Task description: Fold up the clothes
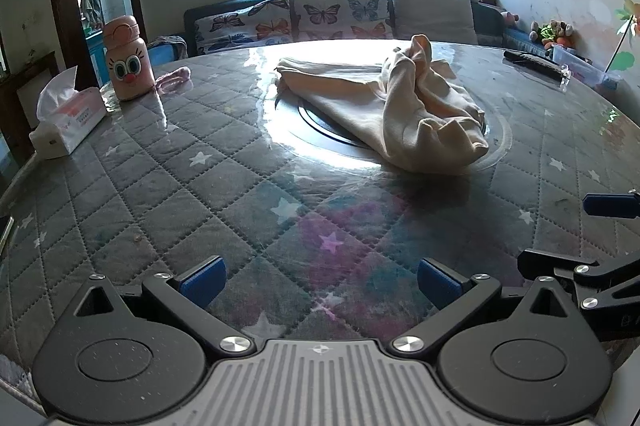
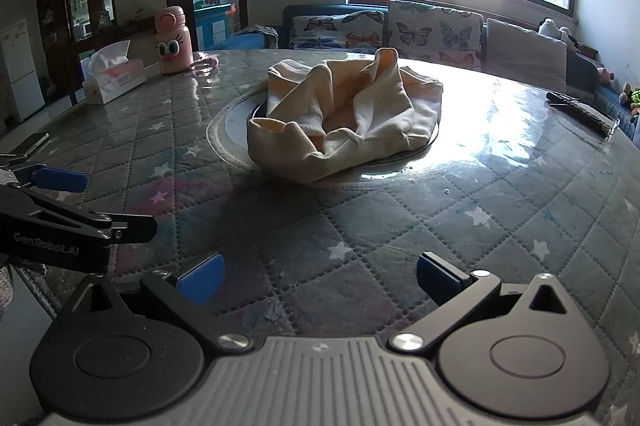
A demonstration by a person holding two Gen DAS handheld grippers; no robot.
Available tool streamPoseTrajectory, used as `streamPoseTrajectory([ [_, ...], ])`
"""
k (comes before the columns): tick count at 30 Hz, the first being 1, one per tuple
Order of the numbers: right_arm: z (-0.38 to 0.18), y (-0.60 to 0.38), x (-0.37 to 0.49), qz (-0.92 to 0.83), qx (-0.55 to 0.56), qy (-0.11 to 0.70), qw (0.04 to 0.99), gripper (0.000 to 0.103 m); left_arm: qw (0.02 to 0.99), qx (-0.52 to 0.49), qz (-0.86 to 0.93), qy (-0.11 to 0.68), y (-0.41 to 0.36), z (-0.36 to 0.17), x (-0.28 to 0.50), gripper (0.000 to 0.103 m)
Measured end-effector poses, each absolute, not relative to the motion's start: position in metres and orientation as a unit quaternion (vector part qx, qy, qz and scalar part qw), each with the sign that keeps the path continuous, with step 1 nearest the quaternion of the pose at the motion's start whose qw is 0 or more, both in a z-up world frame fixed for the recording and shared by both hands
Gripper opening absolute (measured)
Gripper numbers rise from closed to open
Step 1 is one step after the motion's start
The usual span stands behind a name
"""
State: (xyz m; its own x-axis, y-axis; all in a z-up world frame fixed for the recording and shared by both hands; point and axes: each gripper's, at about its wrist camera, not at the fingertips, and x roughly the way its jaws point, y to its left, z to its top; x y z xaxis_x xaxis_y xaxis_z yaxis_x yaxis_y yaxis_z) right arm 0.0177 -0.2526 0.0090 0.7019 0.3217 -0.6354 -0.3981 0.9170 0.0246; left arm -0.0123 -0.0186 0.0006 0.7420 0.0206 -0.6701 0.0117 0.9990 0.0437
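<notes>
Nearest, the left gripper [image 1: 320, 282] and the right gripper [image 2: 318, 280] hover low over the near table [image 1: 200, 209], fingers spread wide and empty (probably held back to face the cloth). Farther, the cream garment [image 2: 340, 117] lies crumpled at the table's middle, one part standing up, not folded flat.

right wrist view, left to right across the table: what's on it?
Phone at the left edge → tissue box → pink bottle → crumpled cream garment at the centre → dark flat object near the right edge, too blurred to identify.
</notes>
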Motion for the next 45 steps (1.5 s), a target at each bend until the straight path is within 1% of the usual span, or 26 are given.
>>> streamPoseTrajectory([
  [31, 0.006, -0.246, 0.047, 0.200, -0.056, 0.363, 0.908, 0.103, 0.921, 0.029, -0.014, 0.388, -0.024, -0.001, 0.023, 0.103],
  [37, 0.008, -0.247, 0.055, 0.202, -0.057, 0.367, 0.906, 0.103, 0.924, 0.036, -0.011, 0.381, -0.023, 0.007, 0.032, 0.103],
  [45, 0.016, -0.253, 0.075, 0.202, -0.067, 0.368, 0.905, 0.103, 0.935, 0.040, -0.015, 0.351, -0.022, 0.032, 0.057, 0.103],
])
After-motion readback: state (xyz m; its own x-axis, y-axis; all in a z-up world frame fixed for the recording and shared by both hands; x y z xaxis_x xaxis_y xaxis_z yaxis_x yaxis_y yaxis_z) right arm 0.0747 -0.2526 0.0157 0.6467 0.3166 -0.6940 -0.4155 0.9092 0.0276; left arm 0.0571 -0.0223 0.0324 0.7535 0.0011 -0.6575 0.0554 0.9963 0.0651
